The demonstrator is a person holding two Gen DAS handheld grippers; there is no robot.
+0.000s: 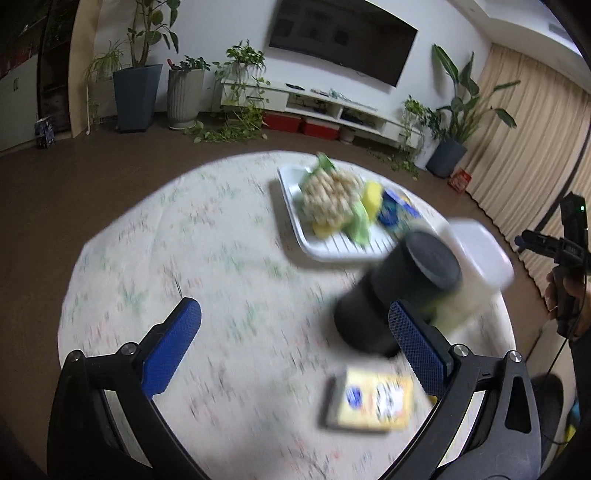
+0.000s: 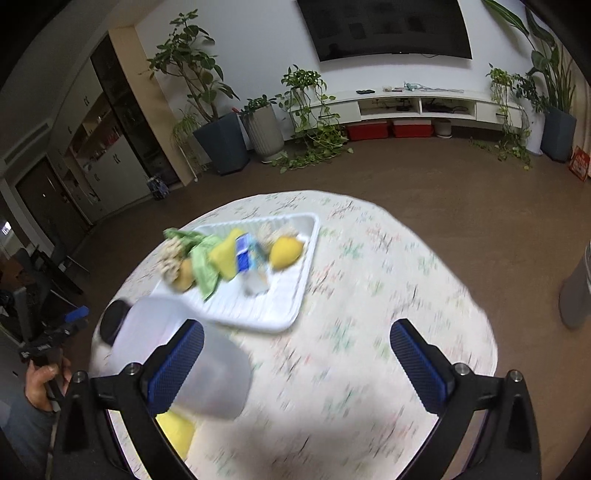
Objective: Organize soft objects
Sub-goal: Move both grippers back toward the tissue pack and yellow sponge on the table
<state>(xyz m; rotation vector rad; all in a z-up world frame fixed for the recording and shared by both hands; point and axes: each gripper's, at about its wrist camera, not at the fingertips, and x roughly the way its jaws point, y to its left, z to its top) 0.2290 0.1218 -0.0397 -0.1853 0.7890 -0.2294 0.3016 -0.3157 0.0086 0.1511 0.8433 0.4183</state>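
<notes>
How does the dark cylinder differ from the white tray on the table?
The dark cylinder is black and round-bodied; the white tray is flat, rectangular and ribbed. The cylinder carries nothing on top, while the tray holds yellow, green and blue items. Both rest on the round patterned table, near each other.

A wall television [image 2: 388, 29], potted plants [image 2: 218, 136] and red boxes [image 2: 389, 129] behind.

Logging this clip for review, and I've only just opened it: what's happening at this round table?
A person holds a two-finger gripper in each hand over a round table. Both the left gripper and the right gripper are open and hold nothing. A white tray already carries soft items, among them a yellow sponge and a green cloth. A black cylinder, a translucent container and a yellow box stand off the tray.
</notes>
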